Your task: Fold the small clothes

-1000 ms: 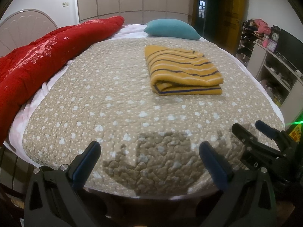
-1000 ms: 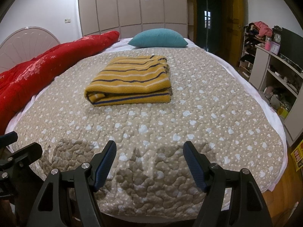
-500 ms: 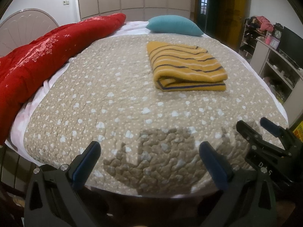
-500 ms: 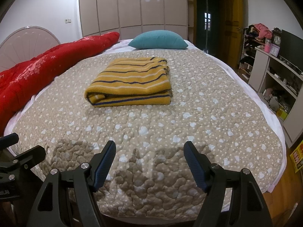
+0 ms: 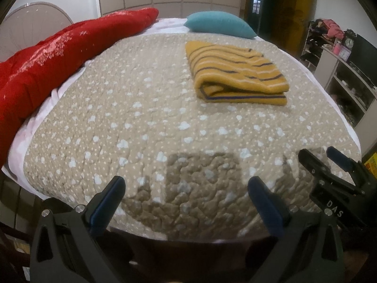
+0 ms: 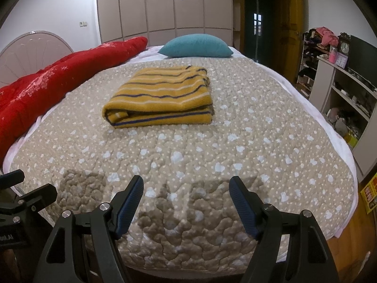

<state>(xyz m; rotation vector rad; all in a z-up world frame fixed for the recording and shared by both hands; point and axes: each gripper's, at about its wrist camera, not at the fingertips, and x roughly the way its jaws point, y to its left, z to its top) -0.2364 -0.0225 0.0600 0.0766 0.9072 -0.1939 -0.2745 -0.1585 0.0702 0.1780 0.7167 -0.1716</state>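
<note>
- L gripper (image 5: 186,187) and R gripper (image 6: 186,186): jaws wide apart, empty, at the near edge of the bed (image 6: 259,141); same as 1 s ago.
- Folded striped sweater (image 6: 162,99) mid-bed, untouched; both cams drifted a bit closer.
- L view shows R gripper (image 5: 318,155) at right; R view shows wardrobe (image 6: 165,4) better.

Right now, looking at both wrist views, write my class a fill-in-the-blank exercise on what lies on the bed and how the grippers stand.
1. The folded striped garment is mostly ____ in colour.
2. The pillow beyond it is ____.
3. The left gripper and right gripper both stand ____, holding nothing.
4. Along the bed's left edge lies a ____ quilt.

Missing words: yellow; teal; open; red
</note>
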